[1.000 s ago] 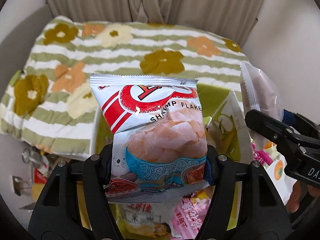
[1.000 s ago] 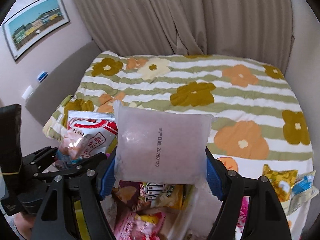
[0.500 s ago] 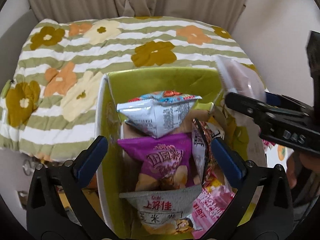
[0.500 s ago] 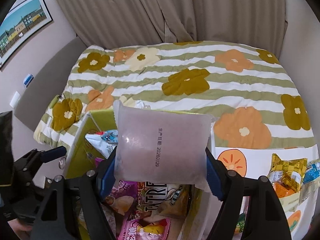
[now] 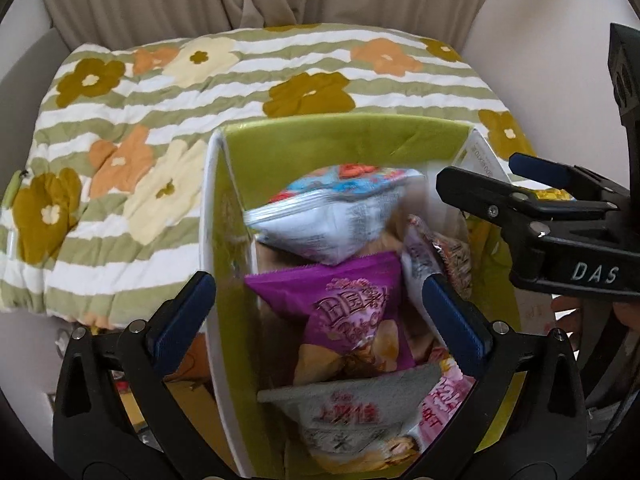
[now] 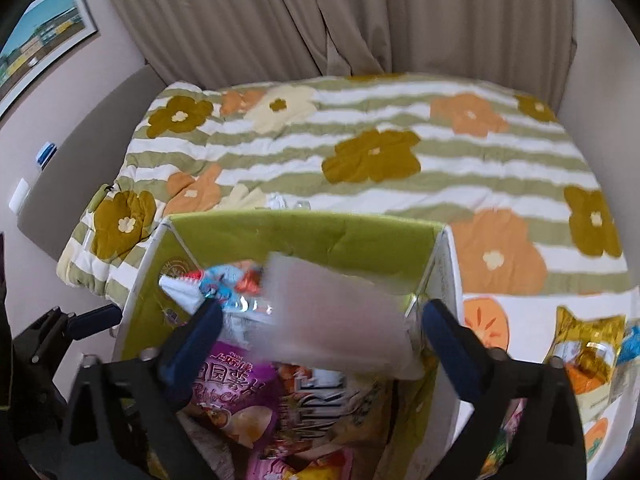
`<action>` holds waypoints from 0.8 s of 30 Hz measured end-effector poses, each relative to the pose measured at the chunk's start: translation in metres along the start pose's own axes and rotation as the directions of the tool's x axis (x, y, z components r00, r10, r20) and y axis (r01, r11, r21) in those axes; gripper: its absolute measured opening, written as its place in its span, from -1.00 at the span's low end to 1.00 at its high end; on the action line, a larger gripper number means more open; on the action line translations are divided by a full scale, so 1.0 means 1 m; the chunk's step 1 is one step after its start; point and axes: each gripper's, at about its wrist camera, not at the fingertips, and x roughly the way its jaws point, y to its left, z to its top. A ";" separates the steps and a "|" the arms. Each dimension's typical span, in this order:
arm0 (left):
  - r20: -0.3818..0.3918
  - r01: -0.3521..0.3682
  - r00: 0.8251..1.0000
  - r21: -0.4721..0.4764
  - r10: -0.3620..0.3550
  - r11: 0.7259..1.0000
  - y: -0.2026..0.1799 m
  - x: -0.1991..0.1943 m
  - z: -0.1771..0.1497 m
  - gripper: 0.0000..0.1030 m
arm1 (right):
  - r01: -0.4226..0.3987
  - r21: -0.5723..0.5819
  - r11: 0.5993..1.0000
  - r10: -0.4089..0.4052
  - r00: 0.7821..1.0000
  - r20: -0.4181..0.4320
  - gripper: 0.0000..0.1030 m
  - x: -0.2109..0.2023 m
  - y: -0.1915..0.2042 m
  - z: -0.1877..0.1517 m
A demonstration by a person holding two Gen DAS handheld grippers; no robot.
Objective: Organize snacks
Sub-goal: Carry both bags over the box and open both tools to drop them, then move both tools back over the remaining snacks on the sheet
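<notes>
Both claws (image 5: 316,312) (image 6: 320,340) wide above box (image 5: 344,136)

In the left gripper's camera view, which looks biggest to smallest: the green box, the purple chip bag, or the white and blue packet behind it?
1. Green box, clearly largest; it holds the others.
2 and 3. Purple chip bag and white and blue packet look alike in size. The purple bag sits nearer the camera and is partly covered, so I won't rank them.
</notes>
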 end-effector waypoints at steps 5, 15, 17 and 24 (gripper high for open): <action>-0.001 -0.015 1.000 0.015 0.015 1.000 -0.005 -0.004 -0.006 0.99 | -0.004 -0.006 1.000 0.004 1.000 -0.014 0.99 -0.003 0.000 -0.011; 0.042 -0.026 0.999 -0.008 0.027 1.000 -0.013 -0.028 -0.014 0.99 | -0.006 -0.024 1.000 0.007 1.000 0.018 0.99 -0.030 0.004 -0.016; 0.061 -0.043 0.997 -0.020 0.044 0.999 -0.018 -0.039 -0.016 0.99 | -0.010 -0.029 1.000 0.011 1.000 0.027 0.99 -0.038 0.004 -0.018; 0.136 -0.081 0.986 -0.084 0.092 0.993 -0.047 -0.075 -0.034 0.99 | -0.015 -0.089 0.996 0.022 0.997 0.072 0.99 -0.077 -0.003 -0.029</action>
